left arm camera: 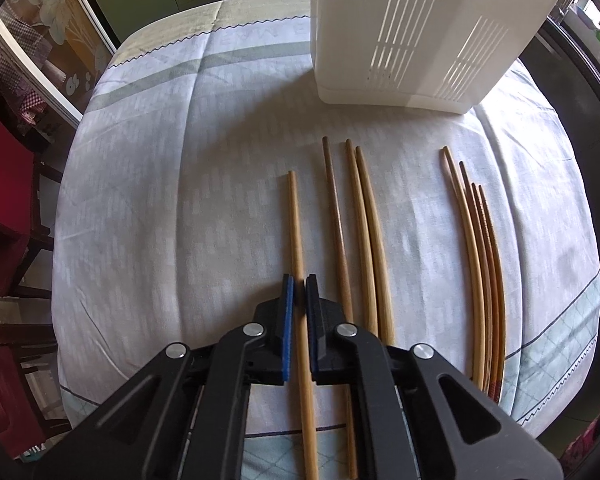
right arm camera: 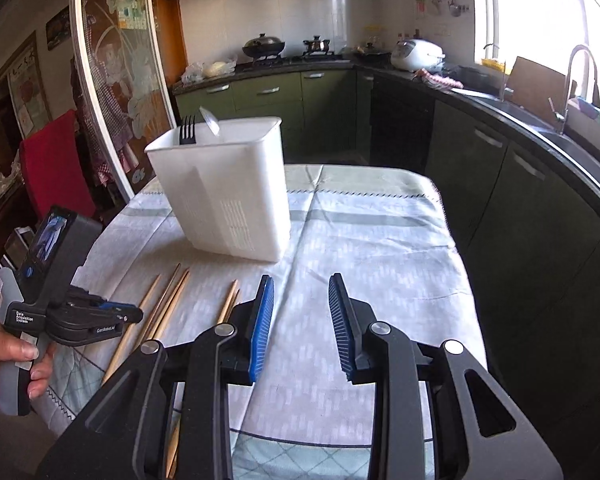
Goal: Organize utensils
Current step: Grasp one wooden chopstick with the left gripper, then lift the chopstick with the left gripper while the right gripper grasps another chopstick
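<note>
Eight chopsticks lie on the tablecloth (left arm camera: 160, 200): one alone (left arm camera: 294, 220), three (left arm camera: 360, 220) beside it, four (left arm camera: 480, 260) further right. The left gripper (left arm camera: 300, 284) is clamped on the lone one. The right gripper (right arm camera: 300, 300) hovers with jaws apart, empty. The white holder (right arm camera: 220, 184) stands behind, one black fork (right arm camera: 187, 130) inside.
</note>
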Demonstrator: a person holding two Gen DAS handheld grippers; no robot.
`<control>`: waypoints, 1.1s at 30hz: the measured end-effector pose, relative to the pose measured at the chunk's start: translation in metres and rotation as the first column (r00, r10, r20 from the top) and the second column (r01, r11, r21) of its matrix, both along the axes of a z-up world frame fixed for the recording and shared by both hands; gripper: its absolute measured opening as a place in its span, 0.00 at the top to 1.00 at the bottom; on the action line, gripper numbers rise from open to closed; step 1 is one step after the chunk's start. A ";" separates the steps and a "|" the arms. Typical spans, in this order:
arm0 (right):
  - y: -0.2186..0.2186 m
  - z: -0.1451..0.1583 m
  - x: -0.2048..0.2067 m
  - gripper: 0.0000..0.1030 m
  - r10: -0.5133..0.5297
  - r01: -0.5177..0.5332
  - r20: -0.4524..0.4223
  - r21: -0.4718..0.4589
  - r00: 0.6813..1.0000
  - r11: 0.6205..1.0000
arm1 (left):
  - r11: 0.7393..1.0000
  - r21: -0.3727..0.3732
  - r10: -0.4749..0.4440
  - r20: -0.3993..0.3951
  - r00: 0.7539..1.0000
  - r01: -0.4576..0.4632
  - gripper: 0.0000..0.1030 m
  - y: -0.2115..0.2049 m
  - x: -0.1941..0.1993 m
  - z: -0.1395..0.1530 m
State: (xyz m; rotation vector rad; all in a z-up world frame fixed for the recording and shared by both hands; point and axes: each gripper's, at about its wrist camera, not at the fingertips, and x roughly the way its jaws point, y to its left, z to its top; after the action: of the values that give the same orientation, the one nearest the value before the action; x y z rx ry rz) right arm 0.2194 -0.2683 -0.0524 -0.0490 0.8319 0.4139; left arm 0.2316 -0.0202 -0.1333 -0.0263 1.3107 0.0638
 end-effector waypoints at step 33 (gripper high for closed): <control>0.122 -0.090 0.042 0.93 0.024 -0.132 -0.389 -0.254 0.921 0.958 | 0.997 0.067 -0.003 0.478 0.879 -0.033 0.94 0.039 -0.077 0.099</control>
State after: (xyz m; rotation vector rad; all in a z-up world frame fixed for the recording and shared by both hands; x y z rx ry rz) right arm 0.2613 -0.1465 -0.1428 -0.2689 1.2757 0.3863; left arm 0.1548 0.0188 -0.0342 0.0102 0.8100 0.1111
